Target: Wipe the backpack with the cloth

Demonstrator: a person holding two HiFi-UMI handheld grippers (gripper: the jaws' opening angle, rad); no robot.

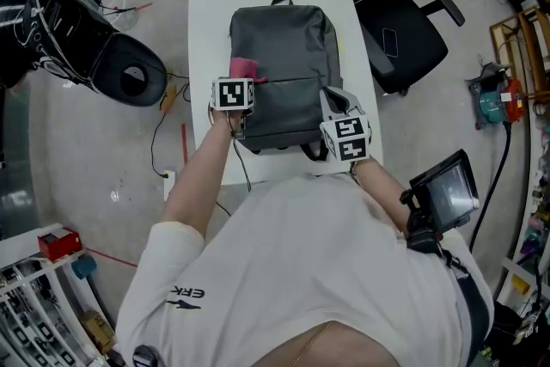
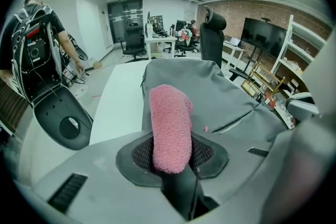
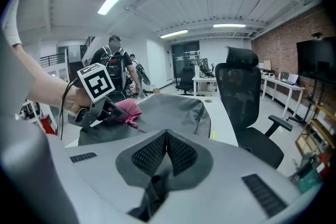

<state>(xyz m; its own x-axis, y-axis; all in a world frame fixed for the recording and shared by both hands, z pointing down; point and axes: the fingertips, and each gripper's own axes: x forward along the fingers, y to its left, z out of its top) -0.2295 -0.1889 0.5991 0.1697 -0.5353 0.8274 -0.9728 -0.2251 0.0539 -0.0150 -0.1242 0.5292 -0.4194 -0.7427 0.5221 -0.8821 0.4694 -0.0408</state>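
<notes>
The pink cloth (image 2: pixel 170 126) is clamped between the left gripper's (image 2: pixel 171 155) jaws, which close narrowly on it. Its free end lies over the left edge of the grey backpack (image 1: pixel 284 73). The backpack lies flat on the white table (image 1: pixel 210 21), with bare tabletop to its left and beyond it. An office chair (image 1: pixel 400 30) stands close by the table's right edge. The right gripper (image 3: pixel 167 149), near the backpack's lower right corner, has its jaws pressed together on nothing.
</notes>
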